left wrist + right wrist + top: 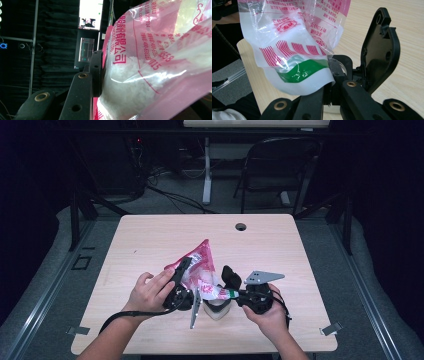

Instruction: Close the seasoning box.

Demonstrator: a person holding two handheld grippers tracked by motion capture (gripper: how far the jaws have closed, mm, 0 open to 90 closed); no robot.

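Held above the middle of the near half of the pale wooden table (pixel 150 240): a soft pink-and-clear plastic bag of white grains (pixel 200 265), long axis slanted, pointed pink corner up and toward the far edge, green-and-white end down toward the person. Clamped on the bag's upper part by the left gripper (pixel 181 270), pad pressed flat against the film beside the white, grainy contents (pixel 130 82). Pinched at the low green-striped end (pixel 304 72) by the right gripper (pixel 235 292), jaws clenched on that thin, crinkled film. Seen just under the bag: a small white bowl-like object (pixel 217 309), partly hidden. Glossy, wrinkled film with red print; matt black jaws; smooth wood grain. Much bare tabletop at far, left and right sides; round cable hole (pixel 241 226) near far edge.
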